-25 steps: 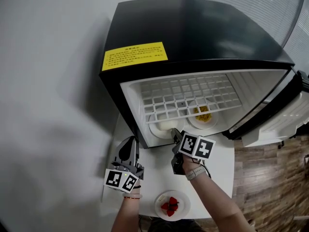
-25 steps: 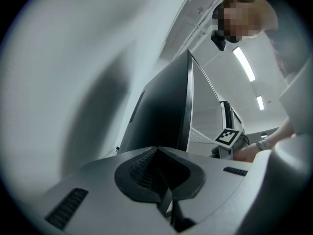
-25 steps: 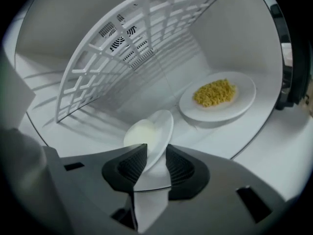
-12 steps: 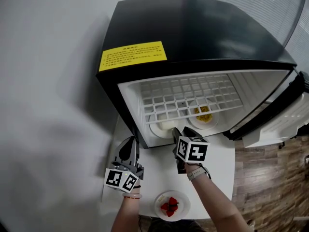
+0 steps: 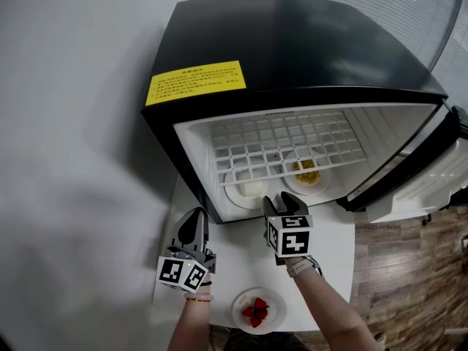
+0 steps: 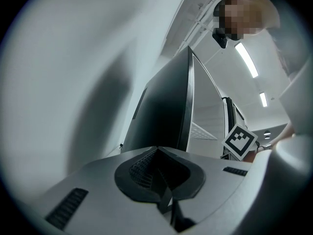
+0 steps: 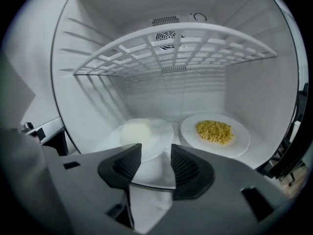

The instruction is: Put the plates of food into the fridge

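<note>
Fridge [image 5: 292, 42] black outside, white inside; yellow label [image 5: 195, 82] with dark print. Wire shelf [image 5: 285, 141] white. Three white plates:
- first plate [image 7: 161, 131], pale cream lump [image 7: 136, 131]
- second plate [image 7: 239, 142], yellow food [image 7: 214, 130]
- third plate [image 5: 278, 302], red strawberries [image 5: 256, 311]

Table [image 5: 333, 243] white. Floor [image 5: 409, 269] brown wood. Left claw [image 5: 196, 218] and right claw [image 5: 283, 202] grey, with black-and-white square marks on cubes.

Likely an office or lab room. Black mini fridge [image 5: 292, 42] on white table [image 5: 333, 240]; bare white wall [image 5: 66, 123]; wood-plank floor [image 5: 409, 284]; ceiling strip lights [image 6: 246, 59].
</note>
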Demonstrator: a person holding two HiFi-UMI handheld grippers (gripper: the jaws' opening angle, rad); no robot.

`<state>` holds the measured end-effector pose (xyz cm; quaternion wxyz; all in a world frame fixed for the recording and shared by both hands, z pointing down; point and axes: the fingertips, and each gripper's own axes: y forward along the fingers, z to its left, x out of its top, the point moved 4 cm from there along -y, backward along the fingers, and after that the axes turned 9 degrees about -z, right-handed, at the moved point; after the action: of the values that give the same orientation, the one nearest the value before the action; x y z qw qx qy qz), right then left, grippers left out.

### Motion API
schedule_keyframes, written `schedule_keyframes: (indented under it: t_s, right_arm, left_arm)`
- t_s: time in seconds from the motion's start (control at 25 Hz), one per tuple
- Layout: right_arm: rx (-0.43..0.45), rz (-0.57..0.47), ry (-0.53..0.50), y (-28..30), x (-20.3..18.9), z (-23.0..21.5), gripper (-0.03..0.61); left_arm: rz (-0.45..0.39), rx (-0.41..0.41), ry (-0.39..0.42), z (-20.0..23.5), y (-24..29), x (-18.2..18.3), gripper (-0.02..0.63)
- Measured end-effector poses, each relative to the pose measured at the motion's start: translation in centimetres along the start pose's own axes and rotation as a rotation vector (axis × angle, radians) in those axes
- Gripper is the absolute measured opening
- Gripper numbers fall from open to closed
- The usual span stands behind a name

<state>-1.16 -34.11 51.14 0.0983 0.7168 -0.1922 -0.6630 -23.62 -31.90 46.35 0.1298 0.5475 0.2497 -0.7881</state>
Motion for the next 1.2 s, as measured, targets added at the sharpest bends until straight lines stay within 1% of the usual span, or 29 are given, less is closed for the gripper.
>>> schedule_keyframes:
  t_s: [0.12,0.32,0.36,0.4,0.44,0.56,0.76,1.0,1.2]
  right_arm:
    - [0.01,-0.05,-0.041,-0.8,0.5,0.4,0.172]
    - [0.062,-0.117,-0.054,-2.1,1.2,1.1,0.17]
    - [0.068,-0.128,-0.054,-2.4,1.3,1.2,0.157]
    - [0.073,-0.138,-0.053,-2.8,1.5,1.3,0.101]
    - [0.081,-0.147,-0.052,-3.1,1.6,1.4,0.071]
    - [0.112,-0.159,-0.054,-4.1,1.7,1.6,0.03]
    - [0.124,-0.171,-0.032,-6.1,1.5,1.6,0.026]
    - [0.148,-0.179,-0.025,-9.4,0.9,1.8,0.025]
    - [0.188,-0.166,0.003,-13.3,-0.8,2.8,0.026]
  left_arm:
    - [-0.005,-0.003,0.002,0.0,-0.3,-0.1,0.006]
    - [-0.006,0.0,0.002,-0.6,-0.8,0.4,0.006]
    - [-0.008,0.001,0.004,-0.7,-1.0,0.4,0.006]
    - [-0.008,0.005,0.009,-0.8,-1.2,0.6,0.006]
    - [-0.009,0.009,0.014,-0.9,-1.4,0.9,0.006]
    - [-0.019,0.011,0.028,-1.4,-1.9,1.8,0.006]
    - [-0.018,-0.003,0.04,-2.4,-2.8,2.6,0.006]
    - [-0.035,-0.024,0.063,-4.9,-5.0,3.7,0.006]
    - [-0.013,-0.008,0.082,-6.9,-8.4,4.8,0.006]
